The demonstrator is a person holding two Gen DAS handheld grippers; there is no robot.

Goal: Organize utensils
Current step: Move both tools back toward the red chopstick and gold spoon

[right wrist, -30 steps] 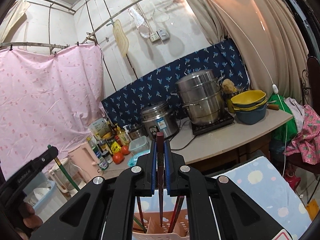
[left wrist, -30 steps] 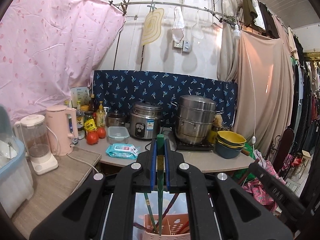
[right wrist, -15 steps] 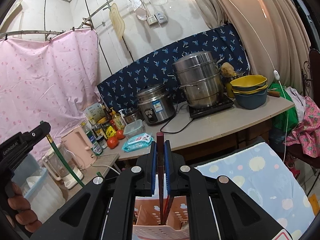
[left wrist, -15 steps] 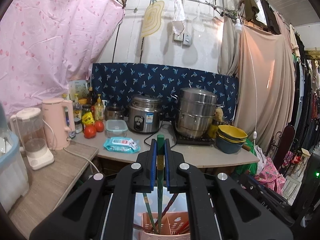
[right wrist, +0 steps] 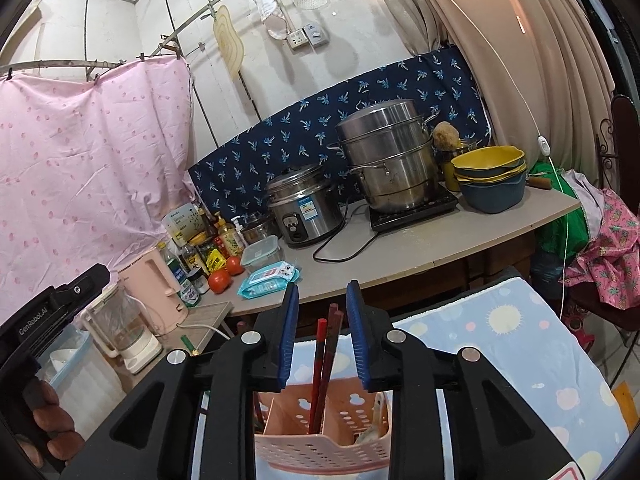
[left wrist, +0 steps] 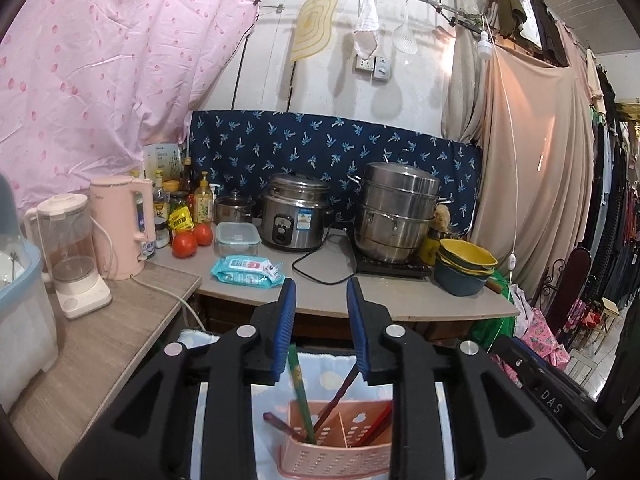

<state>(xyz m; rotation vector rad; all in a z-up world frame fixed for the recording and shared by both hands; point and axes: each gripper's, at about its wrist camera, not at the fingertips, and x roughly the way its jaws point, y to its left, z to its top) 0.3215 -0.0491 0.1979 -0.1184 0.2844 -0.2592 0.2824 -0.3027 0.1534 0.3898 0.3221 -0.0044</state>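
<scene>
A pink perforated utensil holder (left wrist: 340,456) stands on a patterned cloth below both grippers; it also shows in the right wrist view (right wrist: 320,444). My left gripper (left wrist: 321,332) is open above it; a green chopstick (left wrist: 299,392) leans free in the holder beside dark red ones (left wrist: 340,396). My right gripper (right wrist: 322,338) is open above the holder; two red chopsticks (right wrist: 322,368) stand in a middle compartment between the blue pads, untouched. The left gripper's body (right wrist: 48,320) shows at the left of the right wrist view.
Behind stands a counter (left wrist: 400,300) with a rice cooker (left wrist: 296,216), steamer pot (left wrist: 394,212), stacked bowls (left wrist: 464,268), wipes pack (left wrist: 248,270), tomatoes, bottles. A pink kettle (left wrist: 120,224) and blender (left wrist: 68,248) stand on the left worktop. The blue patterned cloth (right wrist: 500,340) covers the near table.
Both grippers have opened. The green chopstick left my left gripper and the red chopstick left my right gripper; both now stand in the pink holder.
</scene>
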